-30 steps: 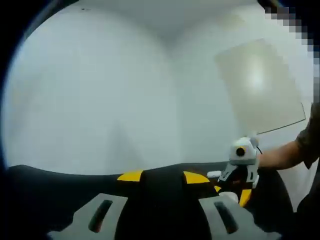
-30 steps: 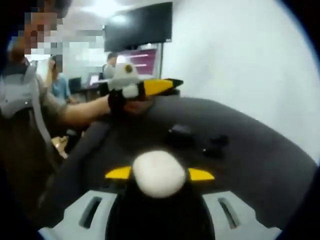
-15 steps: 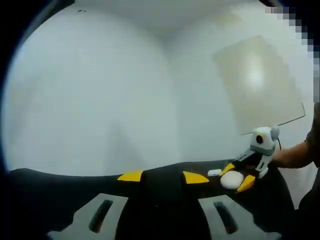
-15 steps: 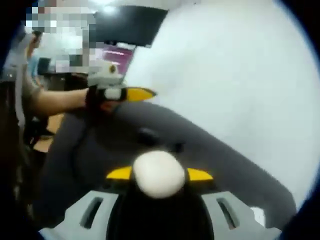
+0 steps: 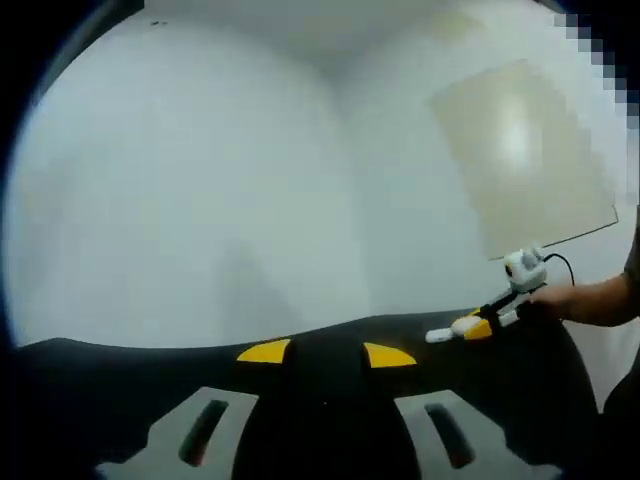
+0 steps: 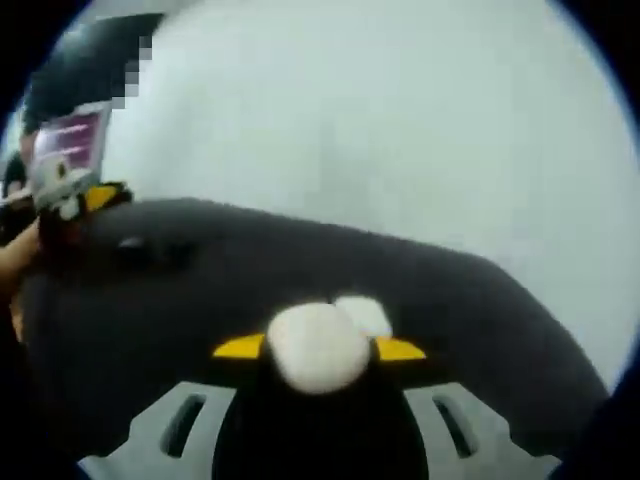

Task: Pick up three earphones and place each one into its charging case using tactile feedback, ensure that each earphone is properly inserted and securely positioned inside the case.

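The right gripper [image 5: 472, 327] has swung away to the side, and now it points low across the desk [image 5: 550, 375].

In the left gripper view, the left gripper [image 5: 326, 353] sits wide open with nothing in it.

To its right, the right gripper is squeezed onto a round white thing [image 5: 440, 335], most likely a case. In the right gripper view, a second white lump [image 6: 366, 313] sits just behind it. It is too blurry to name. Two small dark things [image 6: 150, 250] lie far off on the left, near the left gripper.

To do this step well, I think the right gripper should come down slowly and flat. It should let go only when the case rests on the desk. The open left gripper can then help steady it.
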Demonstrator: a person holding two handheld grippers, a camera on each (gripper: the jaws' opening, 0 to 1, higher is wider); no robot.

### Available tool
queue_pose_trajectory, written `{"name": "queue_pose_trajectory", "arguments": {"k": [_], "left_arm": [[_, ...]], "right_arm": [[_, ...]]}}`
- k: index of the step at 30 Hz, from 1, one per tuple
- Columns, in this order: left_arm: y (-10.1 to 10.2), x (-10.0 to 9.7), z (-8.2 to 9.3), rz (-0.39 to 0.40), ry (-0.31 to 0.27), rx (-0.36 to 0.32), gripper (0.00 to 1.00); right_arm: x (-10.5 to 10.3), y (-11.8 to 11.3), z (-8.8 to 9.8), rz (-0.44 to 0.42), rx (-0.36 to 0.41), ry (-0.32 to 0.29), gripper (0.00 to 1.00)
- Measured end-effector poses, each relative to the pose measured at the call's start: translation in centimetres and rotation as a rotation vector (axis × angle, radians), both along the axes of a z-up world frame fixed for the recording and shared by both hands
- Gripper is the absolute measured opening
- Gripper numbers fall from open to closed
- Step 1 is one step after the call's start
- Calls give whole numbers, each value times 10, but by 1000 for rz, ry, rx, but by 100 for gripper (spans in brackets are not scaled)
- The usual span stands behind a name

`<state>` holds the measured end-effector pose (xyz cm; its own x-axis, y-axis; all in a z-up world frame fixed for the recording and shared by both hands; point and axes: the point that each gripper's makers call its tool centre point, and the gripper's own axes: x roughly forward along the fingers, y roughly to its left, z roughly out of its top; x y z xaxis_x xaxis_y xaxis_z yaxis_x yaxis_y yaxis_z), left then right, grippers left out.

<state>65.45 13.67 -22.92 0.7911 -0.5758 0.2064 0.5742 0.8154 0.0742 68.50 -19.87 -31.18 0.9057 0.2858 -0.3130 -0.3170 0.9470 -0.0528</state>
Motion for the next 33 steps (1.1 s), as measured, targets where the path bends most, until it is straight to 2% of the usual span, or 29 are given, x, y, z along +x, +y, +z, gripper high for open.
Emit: {"name": "queue_pose_trajectory", "arguments": {"k": [3, 4, 5, 6, 7, 9, 10, 11, 12, 14, 15, 16, 17, 19, 21, 22, 24, 26, 27, 30, 31, 33], "left_arm": [[1, 1, 0, 7, 1, 2, 24], [2, 1, 0, 12, 3, 1, 24], [3, 1, -1, 17, 4, 0, 24], [3, 1, -1, 19, 4, -1, 24], [5, 1, 0, 24, 5, -6, 24], [8, 3, -2, 41, 16, -8, 23], [10, 4, -3, 50, 24, -11, 23], [12, 5, -3, 58, 31, -17, 23], [14, 5, -4, 63, 34, -23, 22], [17, 6, -3, 76, 41, -36, 22], [19, 8, -4, 87, 45, -40, 22], [21, 9, -5, 97, 51, -40, 22], [27, 13, -10, 129, 78, -33, 22], [41, 19, -22, 211, 145, -32, 22], [53, 25, -26, 251, 187, -79, 22], [58, 26, -24, 257, 185, -109, 22], [65, 23, -17, 275, 157, -146, 22], [68, 24, -16, 279, 156, -157, 20], [69, 24, -16, 280, 156, -166, 20], [69, 25, -16, 274, 163, -178, 20], [68, 24, -16, 270, 161, -181, 20], [68, 24, -14, 264, 157, -186, 20]], "right_arm": [[3, -5, -4, -31, -14, 14, 40], [3, -8, -9, -41, -48, 44, 41], [4, -5, -12, -17, -88, 46, 41], [6, -2, -7, -8, -82, 7, 41], [5, -2, -7, 6, -121, 2, 41], [5, -2, 4, 20, -190, -64, 47], [5, -5, 19, -15, -203, -136, 50], [3, -2, 46, -32, -193, -253, 49], [1, 4, 66, -26, -152, -323, 49], [-3, 27, 100, 45, -36, -415, 48], [-5, 37, 110, 84, 9, -437, 46], [-9, 58, 120, 174, 81, -440, 43], [-13, 81, 122, 275, 138, -409, 40], [-20, 123, 113, 408, 223, -270, 37], [-20, 164, 95, 497, 241, -167, 34], [-20, 180, 86, 514, 243, -121, 33], [-22, 212, 71, 570, 218, -80, 32], [-26, 242, 54, 647, 150, -35, 32], [-24, 250, 50, 665, 136, -27, 35], [-23, 279, 24, 699, 118, 84, 50], [-22, 286, 19, 708, 108, 89, 50], [-23, 296, 6, 724, 25, 81, 50]]}}
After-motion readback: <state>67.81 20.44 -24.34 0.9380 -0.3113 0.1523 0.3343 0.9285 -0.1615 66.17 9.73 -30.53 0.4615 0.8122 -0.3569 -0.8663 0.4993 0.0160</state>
